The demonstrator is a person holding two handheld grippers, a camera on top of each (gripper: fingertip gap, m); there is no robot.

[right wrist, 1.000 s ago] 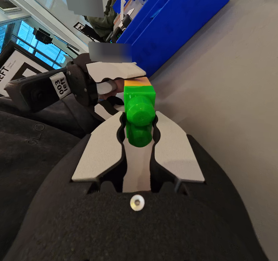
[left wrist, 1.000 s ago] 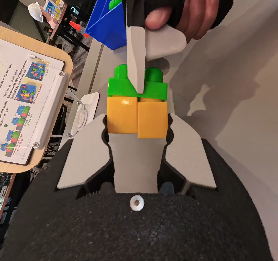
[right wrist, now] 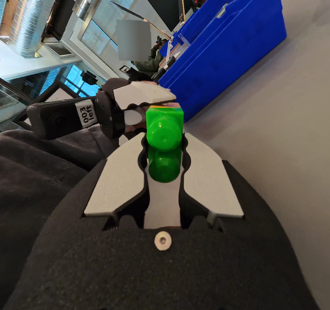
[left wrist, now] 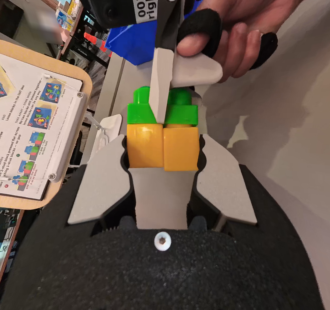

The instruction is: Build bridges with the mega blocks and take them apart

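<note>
Midair above the desk [left wrist: 267, 105]: left gripper [left wrist: 162, 147] jaws pinch two yellow blocks [left wrist: 162, 146]; right gripper [right wrist: 164, 155] jaws pinch the green two-stud block [right wrist: 164, 140] bridging them. Risk: a skewed pull tilts the studs, one yellow block slips free and drops.

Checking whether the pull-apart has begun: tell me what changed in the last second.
Nothing visibly changed. The left claw stays shut on the two yellow plastic blocks, the right claw on the green two-stud plastic block, which stays seated on them.
</note>
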